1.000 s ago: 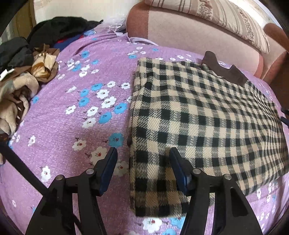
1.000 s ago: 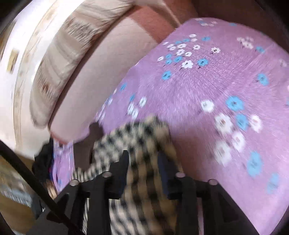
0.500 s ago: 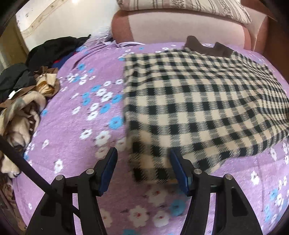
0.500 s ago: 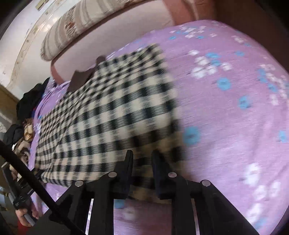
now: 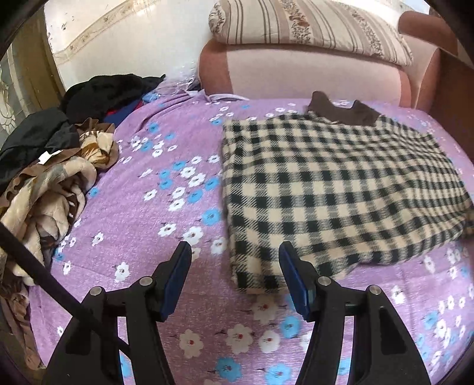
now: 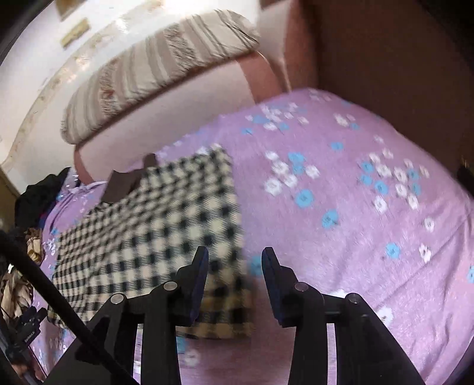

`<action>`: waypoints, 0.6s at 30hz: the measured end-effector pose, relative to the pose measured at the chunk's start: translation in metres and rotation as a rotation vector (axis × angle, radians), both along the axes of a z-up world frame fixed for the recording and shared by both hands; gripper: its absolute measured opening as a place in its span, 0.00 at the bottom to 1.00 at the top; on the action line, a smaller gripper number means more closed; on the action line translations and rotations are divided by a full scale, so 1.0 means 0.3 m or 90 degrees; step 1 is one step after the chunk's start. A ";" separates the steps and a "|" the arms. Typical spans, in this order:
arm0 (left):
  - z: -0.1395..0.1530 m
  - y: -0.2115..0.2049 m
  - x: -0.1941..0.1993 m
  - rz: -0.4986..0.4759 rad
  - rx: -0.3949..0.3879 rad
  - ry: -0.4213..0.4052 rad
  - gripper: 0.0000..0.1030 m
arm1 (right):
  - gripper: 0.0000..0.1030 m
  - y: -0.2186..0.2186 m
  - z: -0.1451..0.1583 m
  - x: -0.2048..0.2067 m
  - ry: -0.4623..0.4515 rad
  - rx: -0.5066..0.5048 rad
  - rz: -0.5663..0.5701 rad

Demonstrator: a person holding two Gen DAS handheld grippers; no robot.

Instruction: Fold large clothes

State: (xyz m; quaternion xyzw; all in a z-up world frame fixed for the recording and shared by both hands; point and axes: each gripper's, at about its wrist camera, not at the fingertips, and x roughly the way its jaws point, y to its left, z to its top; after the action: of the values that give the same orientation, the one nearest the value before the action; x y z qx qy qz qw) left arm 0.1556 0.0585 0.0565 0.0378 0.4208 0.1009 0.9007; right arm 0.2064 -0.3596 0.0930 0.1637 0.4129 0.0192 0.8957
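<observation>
Checked garment (image 5: 334,189), folded with its brown collar (image 5: 343,111) at the far end, lies flat on the purple flowered bed (image 5: 154,213) ahead of both tools. Left tool (image 5: 234,266) stands wide and empty above the garment's near corner. Right tool (image 6: 234,275), whose jaws have just been opening, holds nothing, the opposite near corner lying beneath its gap.

A bed (image 5: 133,207) in purple floral sheet meets a pink padded headboard (image 5: 311,77) bearing a striped pillow (image 5: 308,26), white wall (image 5: 133,38) far left.
</observation>
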 end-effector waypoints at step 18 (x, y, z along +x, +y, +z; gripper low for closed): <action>0.004 -0.034 0.041 -0.026 -0.052 0.008 0.58 | 0.46 0.504 -0.041 -0.025 -0.019 -0.180 0.221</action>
State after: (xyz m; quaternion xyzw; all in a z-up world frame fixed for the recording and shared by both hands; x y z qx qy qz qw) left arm 0.1679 0.0484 0.0576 0.0100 0.4295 0.0651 0.9007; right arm 0.1990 -0.2083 0.0807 -0.0376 0.4204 0.1174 0.8989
